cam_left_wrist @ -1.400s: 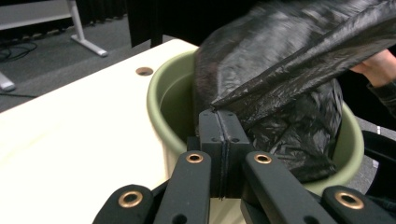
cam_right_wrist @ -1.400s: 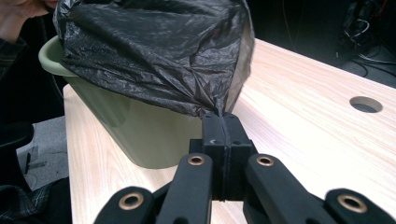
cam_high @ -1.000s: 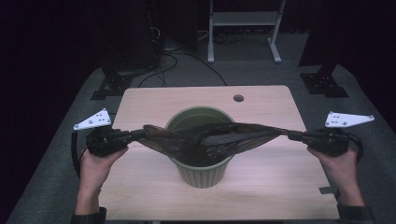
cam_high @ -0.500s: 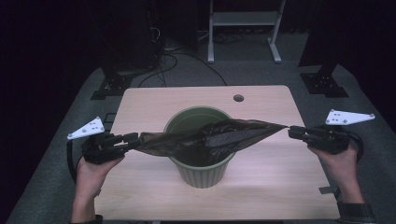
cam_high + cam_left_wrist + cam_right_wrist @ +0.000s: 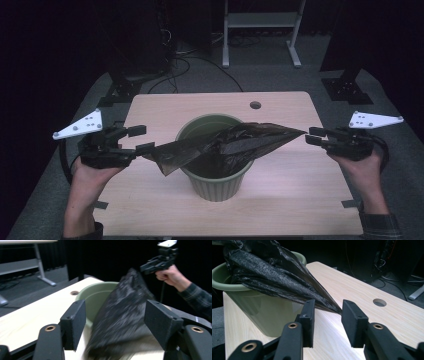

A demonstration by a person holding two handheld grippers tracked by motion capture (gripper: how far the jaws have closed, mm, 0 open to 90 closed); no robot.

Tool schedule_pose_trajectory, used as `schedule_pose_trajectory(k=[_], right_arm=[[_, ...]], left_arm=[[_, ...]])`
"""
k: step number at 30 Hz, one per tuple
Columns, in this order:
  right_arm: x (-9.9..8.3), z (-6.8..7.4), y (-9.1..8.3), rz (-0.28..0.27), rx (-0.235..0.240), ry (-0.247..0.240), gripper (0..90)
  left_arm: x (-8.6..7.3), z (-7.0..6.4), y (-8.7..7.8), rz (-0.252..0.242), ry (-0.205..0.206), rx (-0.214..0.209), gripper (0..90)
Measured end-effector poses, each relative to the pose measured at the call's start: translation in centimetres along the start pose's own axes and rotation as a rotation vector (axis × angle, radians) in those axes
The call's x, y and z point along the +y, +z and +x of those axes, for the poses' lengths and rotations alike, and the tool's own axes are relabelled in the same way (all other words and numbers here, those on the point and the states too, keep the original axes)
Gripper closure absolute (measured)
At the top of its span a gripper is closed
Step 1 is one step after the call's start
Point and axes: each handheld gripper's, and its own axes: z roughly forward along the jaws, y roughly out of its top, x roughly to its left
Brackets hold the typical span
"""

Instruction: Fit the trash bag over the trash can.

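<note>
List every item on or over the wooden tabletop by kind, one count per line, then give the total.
Round green plastic bin: 1
Crumpled black plastic bag, draped across the bin: 1
Hand-held black tongs: 2, the left tongs and the right tongs, both with jaws open
Total: 4

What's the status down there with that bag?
Left gripper open, right gripper open. Black bin bag released, draped over the green bin. Nothing in the way.
</note>
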Motion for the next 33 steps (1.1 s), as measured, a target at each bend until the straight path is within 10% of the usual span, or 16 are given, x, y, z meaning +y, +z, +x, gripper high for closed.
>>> schedule_pose_trajectory(k=[8, 17, 23, 33], right_arm=[[0.2, 0.2, 0.5, -0.002, 0.01, -0.001, 59.5], [1.0, 0.5, 0.6, -0.016, 0.027, -0.012, 59.5], [2.4, 1.2, 1.8, -0.036, 0.072, -0.029, 59.6], [5.4, 3.1, 5.5, -0.053, 0.147, -0.084, 60.2]], left_arm=[[1.8, -1.9, 4.5, 0.032, 0.056, -0.103, 29.2], [0.7, -1.8, 7.0, 0.115, 0.064, -0.088, 30.3], [0.2, -1.1, 6.7, 0.143, 0.056, -0.06, 69.8], [-0.2, -0.5, 6.9, 0.153, 0.038, -0.057, 90.0]])
